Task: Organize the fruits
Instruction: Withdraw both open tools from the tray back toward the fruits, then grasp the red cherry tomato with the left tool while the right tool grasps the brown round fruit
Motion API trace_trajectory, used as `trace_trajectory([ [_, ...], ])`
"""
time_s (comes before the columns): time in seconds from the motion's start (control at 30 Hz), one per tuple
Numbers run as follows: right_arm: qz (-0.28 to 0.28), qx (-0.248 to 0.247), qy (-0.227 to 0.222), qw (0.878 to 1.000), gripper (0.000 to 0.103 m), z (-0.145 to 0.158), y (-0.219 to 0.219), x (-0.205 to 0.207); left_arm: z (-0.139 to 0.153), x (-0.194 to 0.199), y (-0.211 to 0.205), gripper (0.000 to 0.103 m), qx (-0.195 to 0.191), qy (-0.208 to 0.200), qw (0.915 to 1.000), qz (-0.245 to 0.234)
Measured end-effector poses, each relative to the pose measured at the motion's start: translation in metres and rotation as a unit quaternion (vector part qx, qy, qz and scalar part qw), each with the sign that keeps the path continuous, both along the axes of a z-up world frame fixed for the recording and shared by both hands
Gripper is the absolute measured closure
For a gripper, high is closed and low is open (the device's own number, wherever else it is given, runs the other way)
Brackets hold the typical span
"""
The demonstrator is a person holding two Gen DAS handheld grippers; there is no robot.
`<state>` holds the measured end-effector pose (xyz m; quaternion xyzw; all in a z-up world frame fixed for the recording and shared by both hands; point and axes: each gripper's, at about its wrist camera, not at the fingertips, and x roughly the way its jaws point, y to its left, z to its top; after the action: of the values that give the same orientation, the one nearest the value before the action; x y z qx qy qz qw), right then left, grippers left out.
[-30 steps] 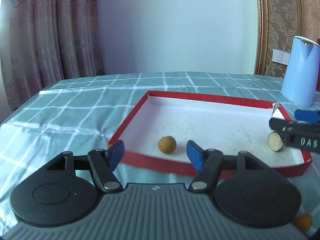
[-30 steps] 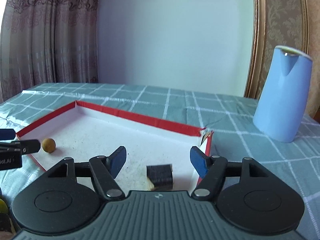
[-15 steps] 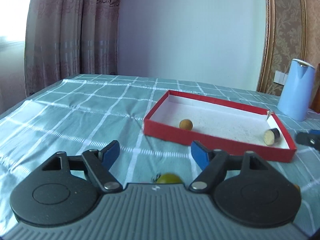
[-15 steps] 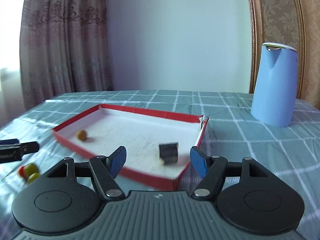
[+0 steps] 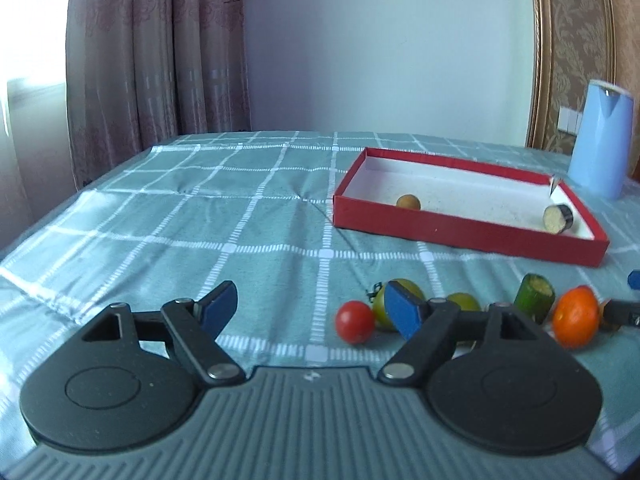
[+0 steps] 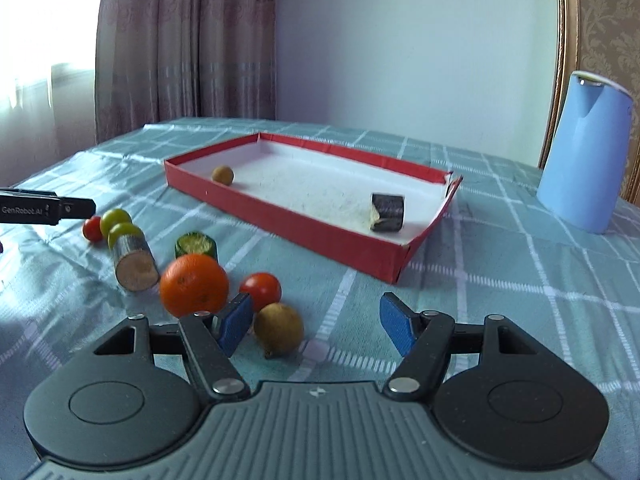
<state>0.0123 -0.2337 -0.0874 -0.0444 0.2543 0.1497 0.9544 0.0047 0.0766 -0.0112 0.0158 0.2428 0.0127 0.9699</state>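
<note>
A red box [image 5: 460, 236] with a white floor holds a brown longan [image 5: 408, 201] and a dark-skinned cut piece [image 5: 557, 218]. In front of it, loose on the cloth, lie a red tomato [image 5: 354, 321], two green fruits [image 5: 378, 312], a cucumber piece [image 5: 534, 296] and an orange [image 5: 576, 316]. My left gripper [image 5: 310, 308] is open over bare cloth, left of the pile. My right gripper [image 6: 316, 320] is open near the orange [image 6: 194, 284], a tomato [image 6: 262, 290] and a brown fruit [image 6: 279, 328] that lies just inside its left finger, not pressed.
A blue kettle [image 6: 584, 168] stands at the back right beyond the box [image 6: 304, 226]. A pale cut cylinder [image 6: 134, 264] lies left of the orange. Checked green cloth covers the table; curtains and a wall stand behind. The left gripper's finger [image 6: 40, 210] reaches in from the left edge.
Both grippers have drawn back from over the box to the near side of the table, and the loose fruit pile has come into view. The left jaws stand wider than before.
</note>
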Motion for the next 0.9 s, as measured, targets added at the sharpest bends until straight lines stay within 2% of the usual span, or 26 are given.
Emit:
trace_trajectory([
  [0.13,0.005,0.013,0.011,1.0,0.035,-0.002,-0.003,0.003,-0.001,0.004,-0.002,0.024,0.033,0.008,0.9986,-0.041],
  [0.27,0.004,0.015,0.011,1.0,0.035,-0.001,-0.004,0.002,-0.002,0.001,0.004,0.025,0.035,0.014,0.9934,-0.108],
  [0.37,0.011,0.018,0.018,1.0,0.035,-0.002,-0.003,0.004,-0.004,0.007,0.004,0.024,0.041,0.029,0.9898,-0.133],
  [0.47,0.01,0.017,0.015,1.0,0.035,-0.002,-0.003,0.003,-0.011,0.016,-0.002,0.026,0.063,0.045,0.9866,-0.144],
  [0.53,0.011,0.018,0.017,1.0,0.035,-0.003,-0.003,0.003,-0.016,0.022,-0.005,0.036,0.068,0.06,0.9841,-0.153],
  [0.73,0.013,0.018,0.02,1.0,0.037,-0.002,-0.003,0.004,-0.015,0.029,-0.006,0.05,0.065,0.065,0.9804,-0.174],
  [0.8,0.016,0.016,0.019,1.0,0.039,-0.002,-0.003,0.004,-0.014,0.03,-0.008,0.066,0.057,0.069,0.9778,-0.189],
  [0.9,0.017,0.014,0.018,1.0,0.04,-0.002,-0.001,0.003,-0.016,0.027,-0.012,0.071,0.066,0.062,0.977,-0.193],
])
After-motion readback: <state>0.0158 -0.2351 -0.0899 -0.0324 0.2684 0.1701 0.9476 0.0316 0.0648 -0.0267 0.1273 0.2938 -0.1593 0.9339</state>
